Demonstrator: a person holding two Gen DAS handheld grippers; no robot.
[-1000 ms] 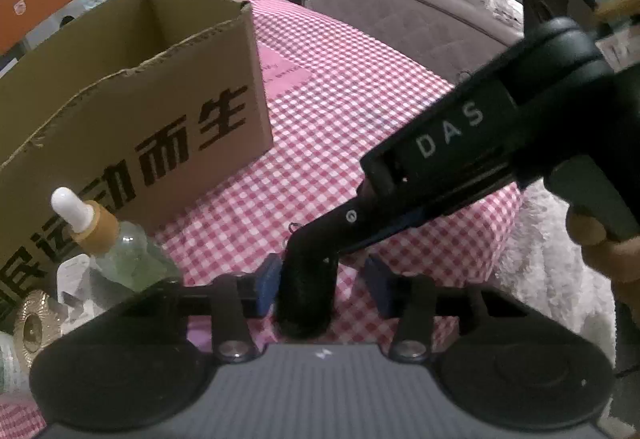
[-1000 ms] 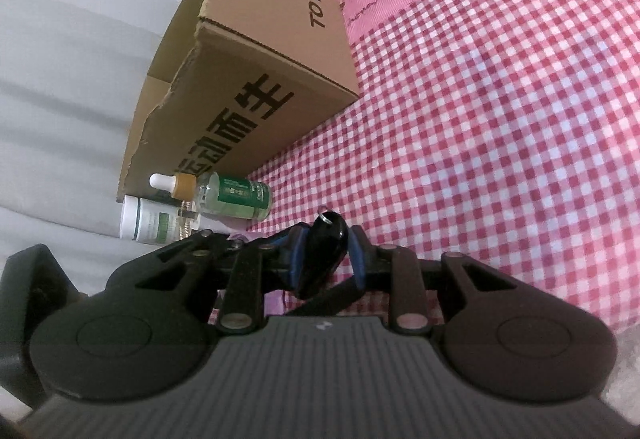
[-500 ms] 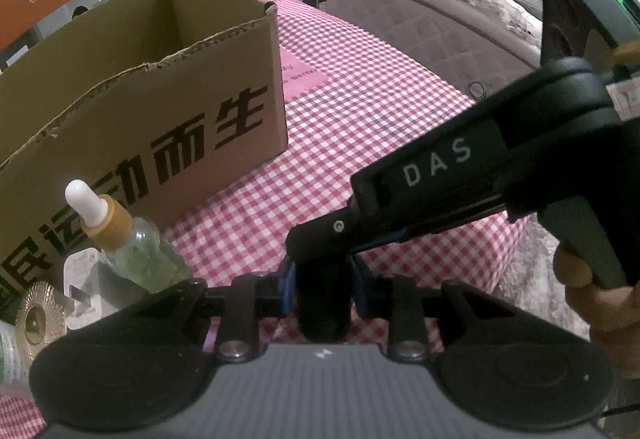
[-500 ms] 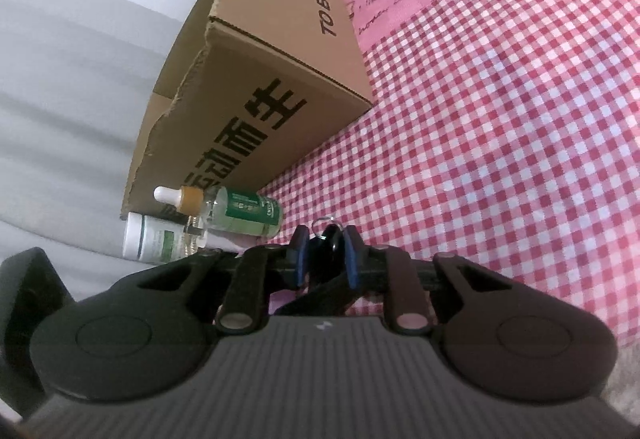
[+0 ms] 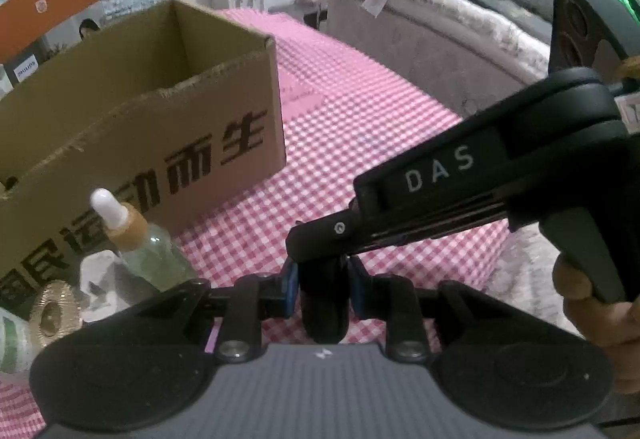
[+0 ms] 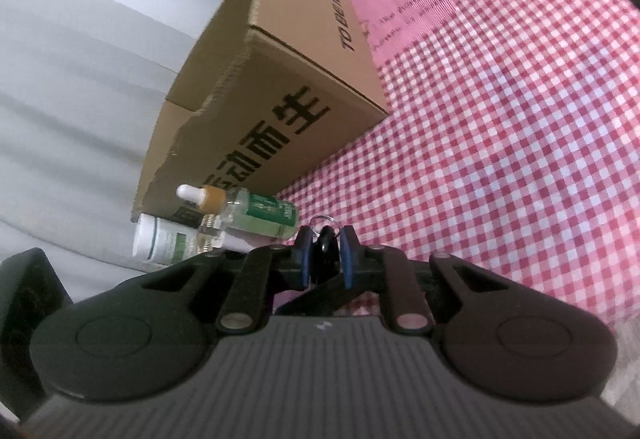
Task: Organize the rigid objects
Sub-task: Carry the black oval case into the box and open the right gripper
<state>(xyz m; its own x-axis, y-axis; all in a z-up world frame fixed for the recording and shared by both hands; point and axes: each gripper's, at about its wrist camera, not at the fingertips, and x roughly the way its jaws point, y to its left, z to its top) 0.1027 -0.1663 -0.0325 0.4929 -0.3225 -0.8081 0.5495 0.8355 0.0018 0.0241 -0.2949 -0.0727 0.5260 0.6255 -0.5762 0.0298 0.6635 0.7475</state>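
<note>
Both grippers' fingers clamp one small black object: left gripper, right gripper. The cardboard box looks empty; dropper bottle and white bottle still wait outside on the checked cloth.

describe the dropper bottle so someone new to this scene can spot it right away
Find the open cardboard box with large black characters on the pink checked cloth. At the foot of its printed side lies a small cluster of toiletries. The dropper bottle is the clear, green-labelled one with a tan collar and white rubber bulb, beside a plain white capped bottle.
</note>
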